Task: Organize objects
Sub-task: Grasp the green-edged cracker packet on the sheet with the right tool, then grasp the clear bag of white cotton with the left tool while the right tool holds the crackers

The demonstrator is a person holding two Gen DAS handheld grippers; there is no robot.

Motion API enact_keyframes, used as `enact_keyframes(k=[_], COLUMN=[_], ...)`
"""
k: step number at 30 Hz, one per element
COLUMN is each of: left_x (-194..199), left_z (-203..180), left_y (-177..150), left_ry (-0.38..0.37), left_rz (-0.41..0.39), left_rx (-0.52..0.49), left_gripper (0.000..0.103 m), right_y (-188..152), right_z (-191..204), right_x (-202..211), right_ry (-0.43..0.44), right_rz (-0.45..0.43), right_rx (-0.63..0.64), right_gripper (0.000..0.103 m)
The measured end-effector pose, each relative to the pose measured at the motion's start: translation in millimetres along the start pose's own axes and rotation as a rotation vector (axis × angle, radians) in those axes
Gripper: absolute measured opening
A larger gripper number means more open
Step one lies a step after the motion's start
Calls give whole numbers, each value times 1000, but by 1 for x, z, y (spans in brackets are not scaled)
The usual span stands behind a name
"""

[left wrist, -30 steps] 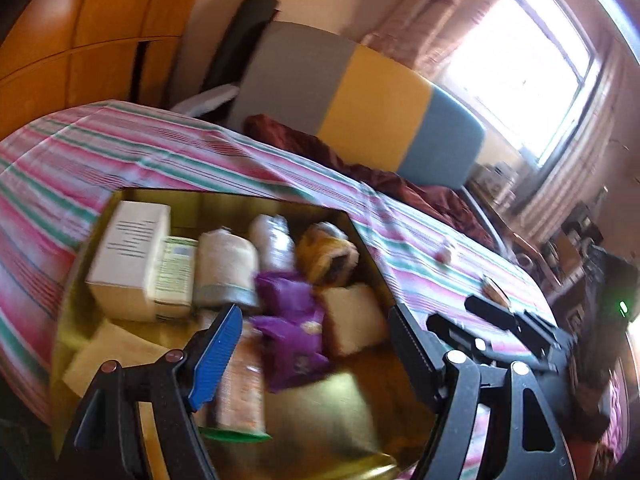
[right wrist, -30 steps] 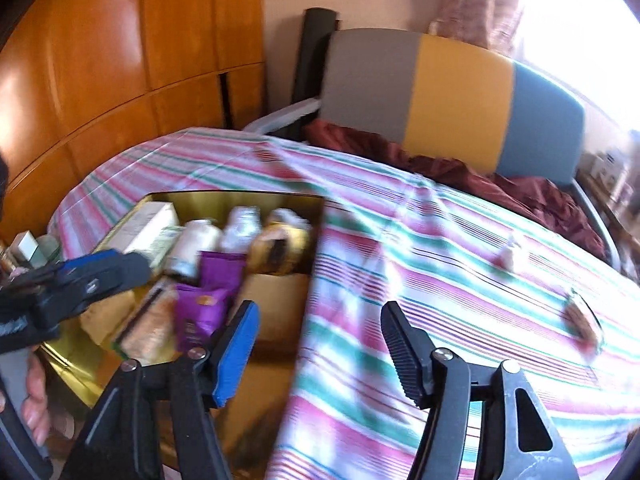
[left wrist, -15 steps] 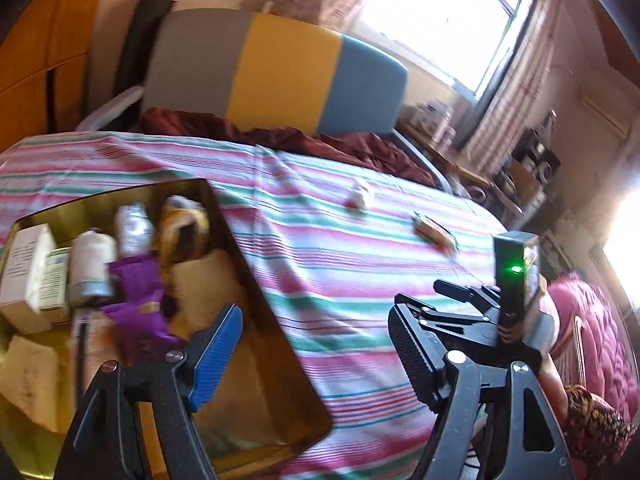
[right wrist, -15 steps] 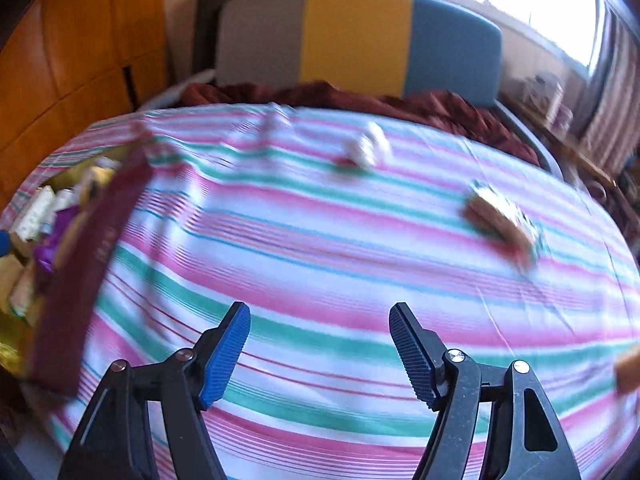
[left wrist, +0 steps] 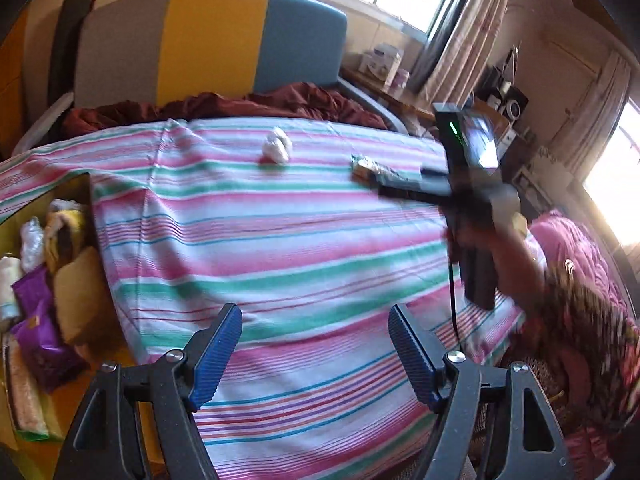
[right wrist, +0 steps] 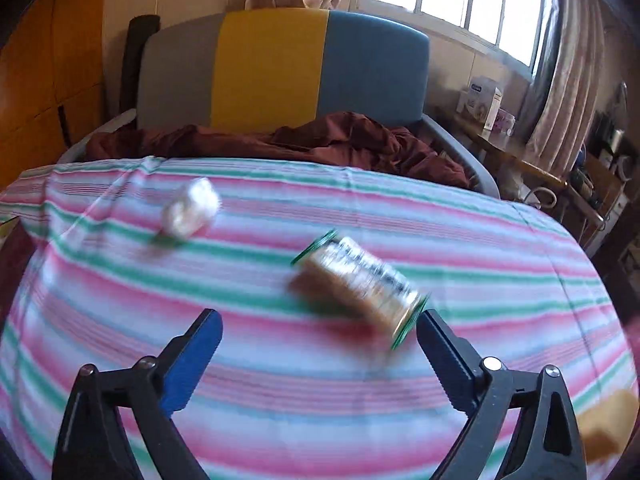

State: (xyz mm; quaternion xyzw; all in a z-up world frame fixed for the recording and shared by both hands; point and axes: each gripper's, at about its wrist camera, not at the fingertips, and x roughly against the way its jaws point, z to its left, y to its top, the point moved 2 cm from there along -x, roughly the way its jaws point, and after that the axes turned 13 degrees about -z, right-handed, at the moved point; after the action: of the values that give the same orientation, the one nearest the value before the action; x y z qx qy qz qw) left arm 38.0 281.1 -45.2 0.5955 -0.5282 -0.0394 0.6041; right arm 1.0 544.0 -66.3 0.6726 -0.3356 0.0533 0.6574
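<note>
Two loose items lie on the striped cloth [right wrist: 320, 380] covering the surface: a crumpled white bundle [right wrist: 190, 208] toward the far left, and a brown snack packet with green edging [right wrist: 358, 284] nearer the middle. A third, tan-coloured object [right wrist: 608, 420] shows blurred at the right edge; I cannot tell what it is. The right gripper [right wrist: 318, 354] hovers just short of the snack packet, jaws spread wide and holding nothing, the packet lying just beyond and between its fingertips. The left gripper [left wrist: 314, 344] hangs over bare cloth, well apart from both items, jaws likewise wide and empty. At the left edge sits a gold-coloured tray [left wrist: 86, 188], already filled with a purple packet [left wrist: 36, 320], a long biscuit pack [left wrist: 24, 396] and other wrapped goods. Judging by this, most of the sorting looks done; the items on the cloth seem to be what is left, with the snack packet the likely next pick.
</note>
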Motion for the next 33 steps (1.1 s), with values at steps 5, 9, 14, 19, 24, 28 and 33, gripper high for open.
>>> enact_keyframes(k=[5,9,14,19,24,28,33], left_x=[-6,-16,-28,-43,-71,-110,-155], left_z=[1,0,-1,-6,-7,-1,9], left_y=[-5,-5,3,28,56,77,100], left_ry=[10,19,31,54,76,107,183], left_rz=[41,68,78,52,46,57,50], left_rx=[-9,-15,-1,-13,-29,-36,-74], left_gripper=[77,77,77,77,77,77,77], right_y=[14,8,-7,-15,-19,-20,-21], right_z=[-22,-30,-32,-24,-22,-20,-17], right_x=[-46,-68,-72,-66,-63,-61,-59], right_ry=[17,79,123,106,93,84,64], right_rz=[50,103,138,132,125,111,97], right_rx=[38,42,-61,-105,-137,-134,-114], right_gripper=[99,93,68,53,53,52,51])
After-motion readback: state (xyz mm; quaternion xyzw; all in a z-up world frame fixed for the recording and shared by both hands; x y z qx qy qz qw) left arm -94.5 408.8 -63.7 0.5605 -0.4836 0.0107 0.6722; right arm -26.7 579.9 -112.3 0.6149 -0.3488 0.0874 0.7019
